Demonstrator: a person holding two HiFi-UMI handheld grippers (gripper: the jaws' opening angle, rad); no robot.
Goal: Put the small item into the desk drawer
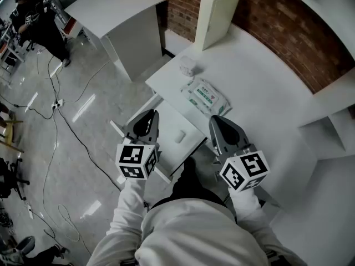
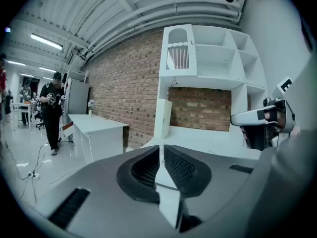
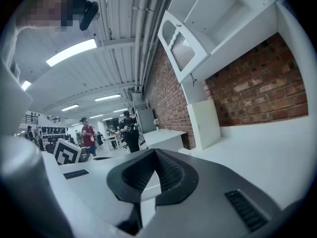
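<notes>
sitting in the open drawer [image 1: 162, 118], toward its right wall: the item [image 1: 179, 136], a small white block, pale on pale and too small to name. lies lower than both tongs and between them in the head view, somewhat nearer the right gripper [image 1: 217, 122] than the left gripper [image 1: 148, 118]. long axis hard to judge at this size.

left gripper pressed together at the tips with only a thin slit behind them, nothing between the pads. right gripper likewise closed tip to tip and empty. both held roughly level, pointing toward the desk [image 1: 260, 93] and the brick wall.

judging from this, placing looks done and closing the drawer remains. turns on the drawer front [image 1: 115, 128], a thin strip running from upper left to lower right, crossing under the left gripper. makes the left hand the nearer one for a push toward the desk.

lying farther back on the desk, clear of the drawer: a wipes pack [image 1: 206, 96] and a box [image 1: 187, 65].
</notes>
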